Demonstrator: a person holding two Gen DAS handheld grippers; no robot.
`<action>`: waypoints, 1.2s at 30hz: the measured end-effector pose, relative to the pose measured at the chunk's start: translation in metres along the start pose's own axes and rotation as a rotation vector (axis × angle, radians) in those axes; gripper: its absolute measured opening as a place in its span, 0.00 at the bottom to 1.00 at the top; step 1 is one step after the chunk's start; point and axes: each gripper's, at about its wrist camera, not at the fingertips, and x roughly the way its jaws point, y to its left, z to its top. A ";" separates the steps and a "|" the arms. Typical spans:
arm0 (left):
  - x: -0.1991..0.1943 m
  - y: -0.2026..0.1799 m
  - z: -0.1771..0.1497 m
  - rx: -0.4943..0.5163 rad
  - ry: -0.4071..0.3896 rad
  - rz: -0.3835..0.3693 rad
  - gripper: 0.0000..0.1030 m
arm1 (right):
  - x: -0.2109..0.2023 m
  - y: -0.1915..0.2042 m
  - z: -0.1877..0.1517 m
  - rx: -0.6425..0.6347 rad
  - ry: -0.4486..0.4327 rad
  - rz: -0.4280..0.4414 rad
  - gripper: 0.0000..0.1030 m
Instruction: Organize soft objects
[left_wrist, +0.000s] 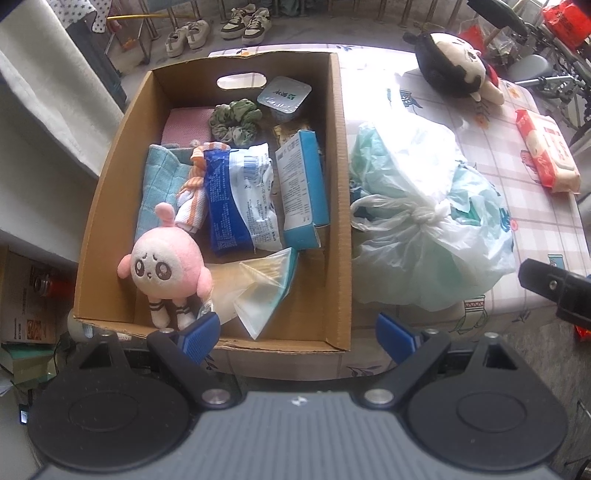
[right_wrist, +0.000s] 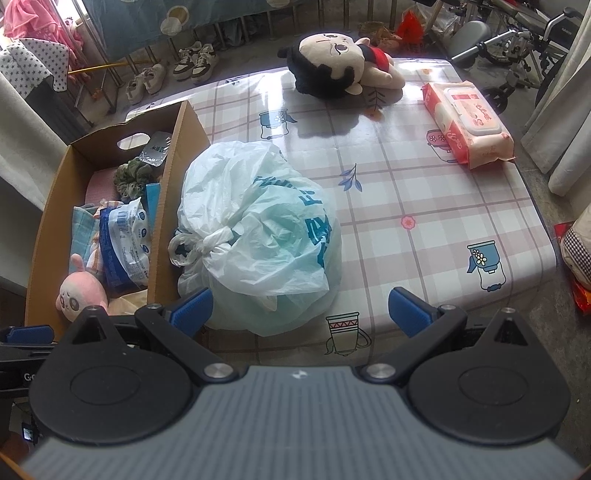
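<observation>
Matt cardboard box (left_wrist: 334, 192), crinkly thin plastic bag (right_wrist: 258, 236), glossy tablecloth (right_wrist: 424, 206), fuzzy pink plush (left_wrist: 166, 266).

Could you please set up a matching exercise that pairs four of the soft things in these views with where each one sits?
Things:
1. pink plush toy
2. tied plastic bag
3. black-haired doll
4. wet wipes pack

Places:
A. far end of the table, lying on its side
B. near left corner inside the cardboard box
C. right edge of the table
D. on the table, right against the box's outer wall

Pairs: 1-B, 2-D, 3-A, 4-C
</observation>
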 end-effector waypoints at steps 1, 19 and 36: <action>0.001 0.001 0.000 -0.006 0.006 -0.001 0.90 | 0.000 0.000 0.000 0.000 0.001 -0.001 0.99; 0.007 0.001 -0.005 0.013 0.031 -0.017 0.90 | -0.001 -0.003 -0.003 0.009 0.007 -0.015 0.99; 0.014 0.008 -0.005 0.007 0.040 0.001 0.90 | 0.012 0.003 -0.007 -0.026 0.055 -0.008 0.99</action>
